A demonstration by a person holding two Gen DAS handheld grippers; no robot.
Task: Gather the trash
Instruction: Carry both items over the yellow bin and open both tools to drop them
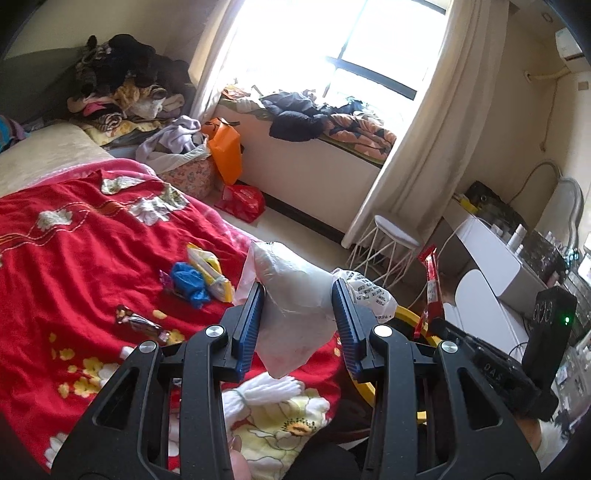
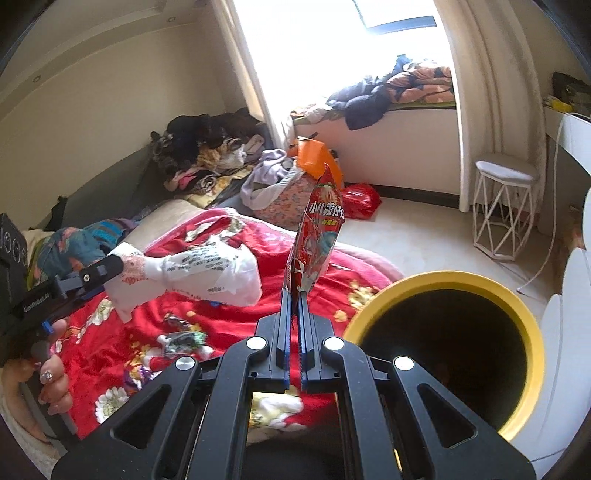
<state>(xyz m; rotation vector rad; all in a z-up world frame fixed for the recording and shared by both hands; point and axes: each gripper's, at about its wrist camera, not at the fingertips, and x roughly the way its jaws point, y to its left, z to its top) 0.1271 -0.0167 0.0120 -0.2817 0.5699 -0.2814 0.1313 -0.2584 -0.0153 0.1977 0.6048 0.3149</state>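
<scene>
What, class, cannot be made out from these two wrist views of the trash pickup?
- Trash bin contents: right wrist view, interior too dark.
- White plastic bag contents: left wrist view, film is cloudy.
- Small wrappers on the red blanket: print too small.
- Outside the window: overexposed.

Bin [image 1: 402,317] mostly hiding behind the left gripper [image 1: 298,295]; bin's inside [image 2: 443,350] staying too dark to read.
</scene>
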